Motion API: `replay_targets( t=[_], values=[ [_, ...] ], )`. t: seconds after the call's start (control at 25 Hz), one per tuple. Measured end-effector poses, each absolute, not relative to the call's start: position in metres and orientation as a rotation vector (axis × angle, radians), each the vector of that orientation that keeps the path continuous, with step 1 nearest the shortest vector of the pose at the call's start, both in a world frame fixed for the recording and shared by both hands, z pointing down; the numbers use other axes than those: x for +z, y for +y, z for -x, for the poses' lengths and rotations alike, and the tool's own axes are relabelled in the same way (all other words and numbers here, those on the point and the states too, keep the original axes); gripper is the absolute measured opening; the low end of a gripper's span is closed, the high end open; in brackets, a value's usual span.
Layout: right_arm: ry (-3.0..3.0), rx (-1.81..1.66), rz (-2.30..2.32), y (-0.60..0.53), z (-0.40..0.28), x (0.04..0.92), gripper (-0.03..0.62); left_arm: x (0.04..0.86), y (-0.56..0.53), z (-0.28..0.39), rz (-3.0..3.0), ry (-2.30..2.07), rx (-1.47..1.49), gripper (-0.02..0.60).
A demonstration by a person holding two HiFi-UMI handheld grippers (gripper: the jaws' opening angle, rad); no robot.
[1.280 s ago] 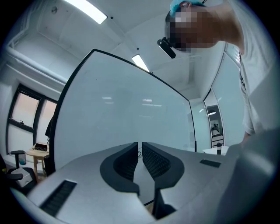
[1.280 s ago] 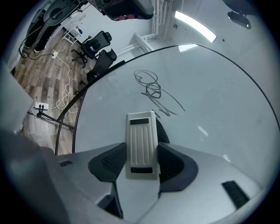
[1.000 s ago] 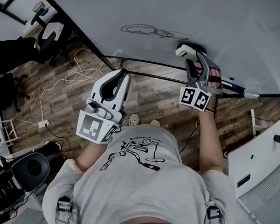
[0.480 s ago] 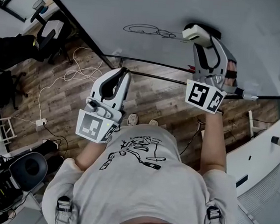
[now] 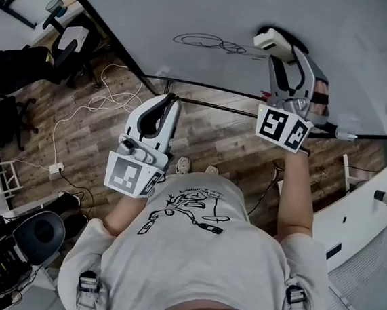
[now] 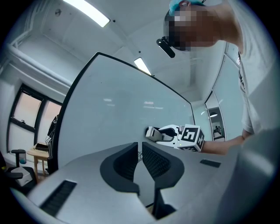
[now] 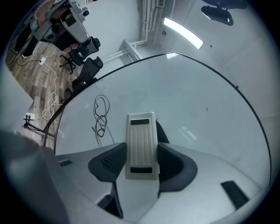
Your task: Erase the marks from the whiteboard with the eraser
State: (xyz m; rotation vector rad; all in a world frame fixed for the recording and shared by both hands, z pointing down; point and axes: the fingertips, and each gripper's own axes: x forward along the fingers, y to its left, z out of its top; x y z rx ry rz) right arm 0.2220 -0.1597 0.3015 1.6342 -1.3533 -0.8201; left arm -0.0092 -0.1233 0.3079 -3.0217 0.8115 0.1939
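Eraser up at the board, beside the scribble

Left gripper, jaws pressed together on nothing, hangs low before the bottom rail. Right gripper pinches the ribbed white eraser at the whiteboard, just right of the looping black scribble. Bare board spreads above and rightward.
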Motion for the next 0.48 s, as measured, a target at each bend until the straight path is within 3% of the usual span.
replay_targets(
  t=[0.48],
  values=[
    [-1.336,-0.821,-1.568,-0.165,-0.216,0.331,0.232,0.308,-0.122,0.01,3.017,0.819,0.184,0.044]
  ],
)
